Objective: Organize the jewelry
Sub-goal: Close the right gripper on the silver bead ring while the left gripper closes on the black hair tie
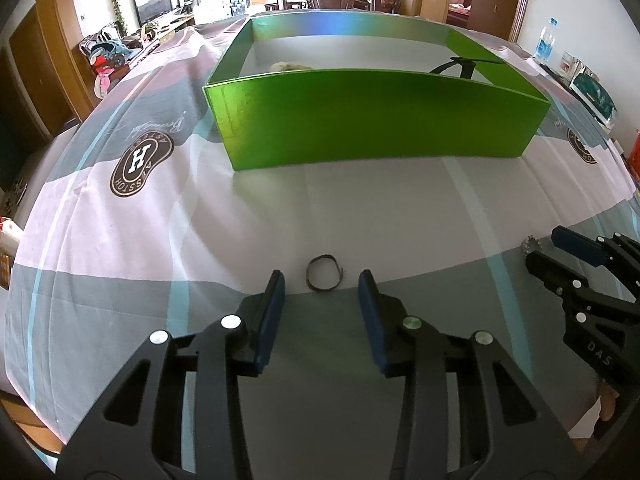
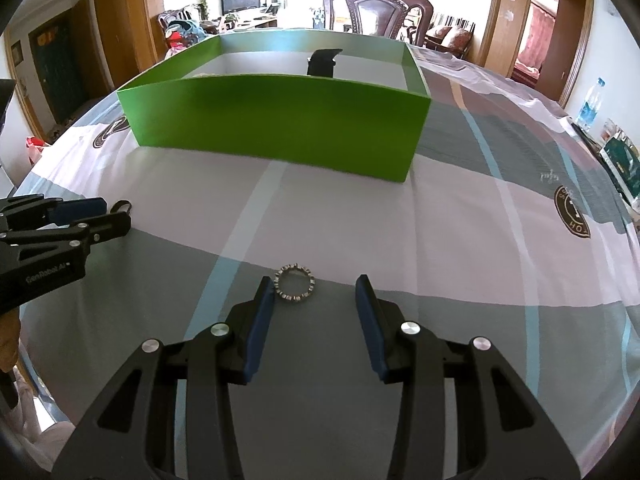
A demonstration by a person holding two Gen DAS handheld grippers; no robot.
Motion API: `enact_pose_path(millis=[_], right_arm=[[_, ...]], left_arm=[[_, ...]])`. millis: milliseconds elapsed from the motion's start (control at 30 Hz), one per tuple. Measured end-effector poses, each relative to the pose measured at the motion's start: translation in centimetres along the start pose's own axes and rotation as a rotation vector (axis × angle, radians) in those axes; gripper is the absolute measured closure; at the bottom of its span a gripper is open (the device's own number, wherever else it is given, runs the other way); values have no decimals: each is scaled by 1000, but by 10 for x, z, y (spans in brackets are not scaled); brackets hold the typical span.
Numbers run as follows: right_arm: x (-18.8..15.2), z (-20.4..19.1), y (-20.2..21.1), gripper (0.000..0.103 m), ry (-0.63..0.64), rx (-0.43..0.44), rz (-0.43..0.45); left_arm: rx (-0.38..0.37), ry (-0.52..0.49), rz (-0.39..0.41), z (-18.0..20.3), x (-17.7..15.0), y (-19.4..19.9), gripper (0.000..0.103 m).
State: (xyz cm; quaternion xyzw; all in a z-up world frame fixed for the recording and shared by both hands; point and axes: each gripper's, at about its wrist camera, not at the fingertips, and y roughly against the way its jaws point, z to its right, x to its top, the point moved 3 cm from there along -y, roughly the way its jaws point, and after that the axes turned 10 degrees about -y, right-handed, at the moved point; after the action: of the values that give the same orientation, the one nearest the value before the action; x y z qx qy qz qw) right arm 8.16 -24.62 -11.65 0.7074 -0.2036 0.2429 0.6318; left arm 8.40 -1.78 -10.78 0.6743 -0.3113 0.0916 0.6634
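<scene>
Green box sits beyond both grippers, apparently the destination. Left gripper, jaws apart, brackets a dark band bracelet on the tablecloth. Right gripper, also spread, straddles a beaded bracelet touching its left pad, ready for pickup.

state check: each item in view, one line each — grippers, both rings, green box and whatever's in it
left gripper: open, low over the cloth, holding nothing.
right gripper: open, low over the cloth, holding nothing.
dark band ring: flat on the cloth, between the left fingertips, not gripped.
silver beaded ring: flat on the cloth, beside the right gripper's left finger, not gripped.
green box: upright, lidless.
black item: inside the box.
pale item: inside the box, mostly hidden.
</scene>
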Motion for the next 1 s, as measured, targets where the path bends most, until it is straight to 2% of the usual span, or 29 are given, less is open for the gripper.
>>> enact_pose_path(millis=[367, 433, 467, 500, 567, 800, 1000], right_arm=[[5, -2, -4, 61, -20, 31, 0], [3, -4, -3, 66, -17, 30, -2], [2, -6, -2, 76, -23, 29, -1], [2, -7, -2, 80, -29, 30, -2], [2, -10, -1, 80, -41, 43, -8], [-2, -20, 1, 80, -45, 72, -31], [-2, -23, 1, 79, -22, 30, -20]], left_arm=[[2, -2, -2, 4, 3, -1, 60], [1, -3, -2, 4, 3, -1, 59], [0, -3, -1, 4, 3, -1, 59], [-1, -3, -2, 5, 3, -1, 56], [-4, -3, -2, 6, 4, -3, 52], [-7, -7, -1, 6, 3, -3, 50], [-12, -11, 5, 6, 2, -3, 50]])
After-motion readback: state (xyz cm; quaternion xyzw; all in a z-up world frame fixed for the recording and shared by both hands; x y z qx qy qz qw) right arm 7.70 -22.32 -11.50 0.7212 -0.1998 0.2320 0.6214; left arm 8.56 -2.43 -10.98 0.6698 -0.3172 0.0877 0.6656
